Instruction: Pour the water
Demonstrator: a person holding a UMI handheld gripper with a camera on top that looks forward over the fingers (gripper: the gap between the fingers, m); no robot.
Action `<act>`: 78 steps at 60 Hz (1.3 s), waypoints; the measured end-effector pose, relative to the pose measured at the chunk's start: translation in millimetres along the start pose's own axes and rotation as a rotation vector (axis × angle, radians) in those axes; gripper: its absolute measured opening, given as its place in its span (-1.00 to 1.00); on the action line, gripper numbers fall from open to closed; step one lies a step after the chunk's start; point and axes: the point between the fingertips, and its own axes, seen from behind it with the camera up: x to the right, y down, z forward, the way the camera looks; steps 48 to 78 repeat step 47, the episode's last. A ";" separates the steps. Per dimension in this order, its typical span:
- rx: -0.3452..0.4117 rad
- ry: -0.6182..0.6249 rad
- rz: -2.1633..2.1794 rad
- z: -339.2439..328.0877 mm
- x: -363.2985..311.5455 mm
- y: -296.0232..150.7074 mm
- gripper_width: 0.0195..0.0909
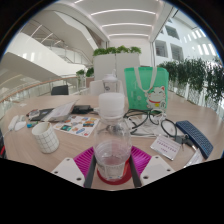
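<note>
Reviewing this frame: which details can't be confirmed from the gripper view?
- Gripper view: the water bottle stands between the fingers; its base is hidden behind them, so contact at the pads cannot be confirmed.
- Water level: unreadable through the clear plastic.
- Print on the green bag and the papers: too small to read.
- White cup: contents not visible.

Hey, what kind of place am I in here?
Probably an office or campus atrium: white stair balconies, hedge planters, and a cluttered table where the gripper holds a water bottle.
</note>
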 end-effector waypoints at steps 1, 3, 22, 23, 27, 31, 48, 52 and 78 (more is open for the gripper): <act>-0.017 0.006 0.008 -2.2 1.4 2.5 0.14; -0.047 0.012 0.024 -8.5 1.9 6.0 0.41; -0.055 0.097 0.121 -160.0 -40.5 -35.5 0.80; -0.053 0.108 0.117 -172.3 -47.7 -40.9 0.80; -0.044 0.152 0.103 -211.7 -59.5 -55.7 0.80; -0.031 0.190 0.101 -247.8 -74.5 -67.8 0.80; 0.035 0.238 0.126 -344.4 -132.4 -109.8 0.80; 0.035 0.238 0.126 -344.4 -132.4 -109.8 0.80; 0.035 0.238 0.126 -344.4 -132.4 -109.8 0.80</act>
